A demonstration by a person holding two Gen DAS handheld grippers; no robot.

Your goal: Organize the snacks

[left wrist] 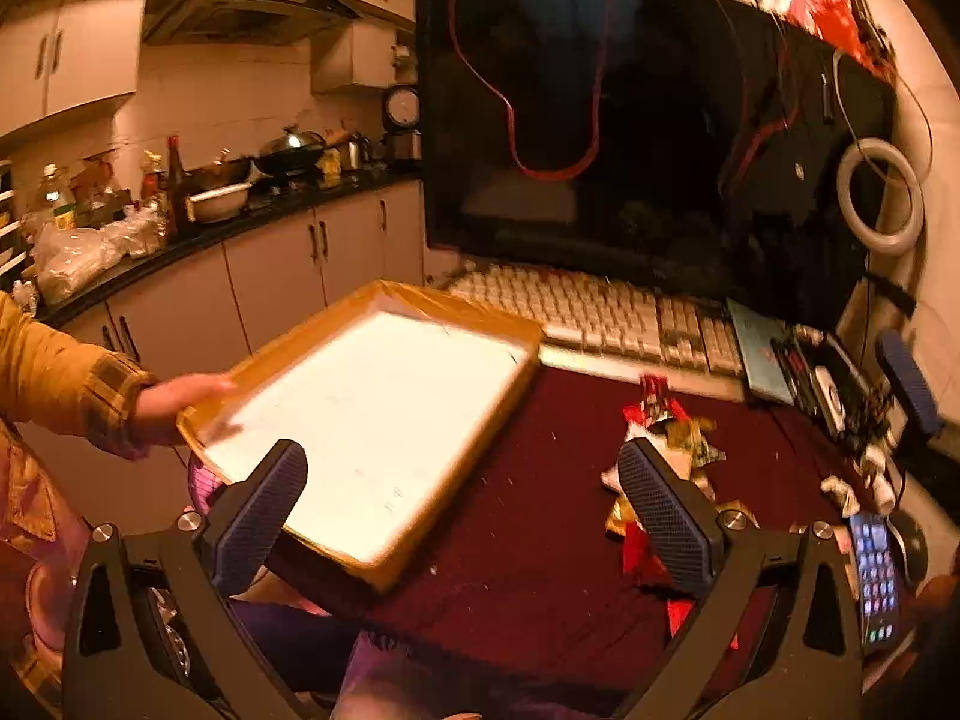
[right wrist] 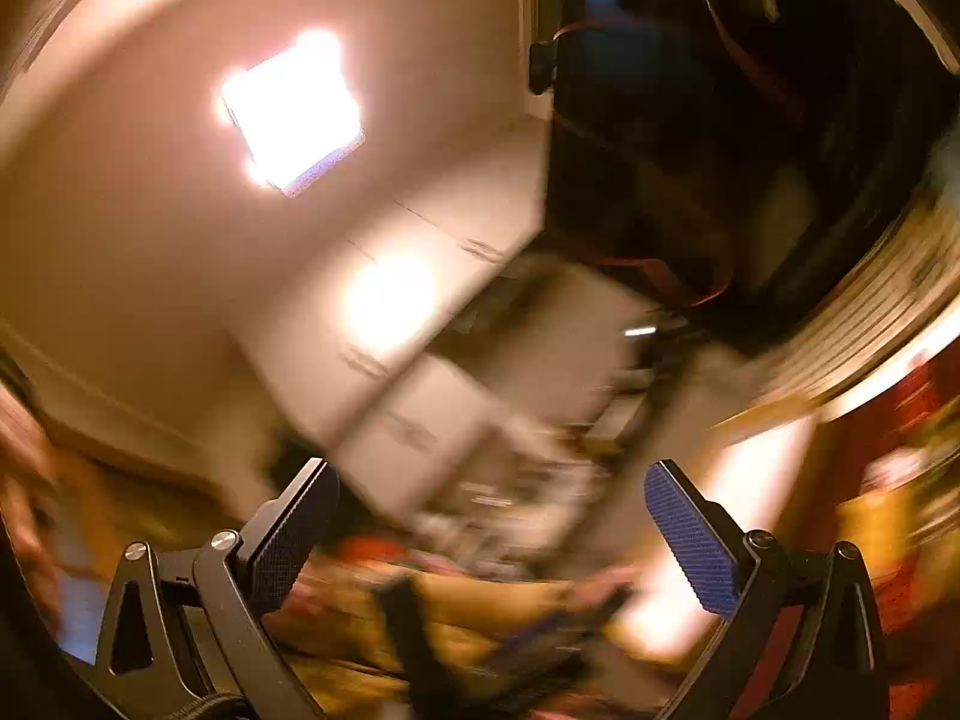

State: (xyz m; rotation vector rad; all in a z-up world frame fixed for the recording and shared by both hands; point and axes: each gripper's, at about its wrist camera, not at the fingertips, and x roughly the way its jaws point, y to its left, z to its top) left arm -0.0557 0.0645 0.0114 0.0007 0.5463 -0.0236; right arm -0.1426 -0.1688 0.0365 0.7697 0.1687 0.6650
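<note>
A: Quick, grippers?
B: Left gripper (left wrist: 462,504) jaws wide, holding nothing. Right gripper (right wrist: 489,531) also wide and empty; its view is too smeared for more.
A: Snacks?
B: Crinkly foil snack wrappers (left wrist: 666,426) piled at 3 o'clock on the dark red tablecloth (left wrist: 528,540). Flat rectangular tray (left wrist: 372,420), orange rim, white floor, at 10 o'clock, overhanging the table edge, a bare hand (left wrist: 180,402) gripping its rim.
A: Risk?
B: Tray tips if the hand lets go. Slick foil could slip from ribbed pads; phone (left wrist: 876,582) at 4 o'clock could get knocked.
</note>
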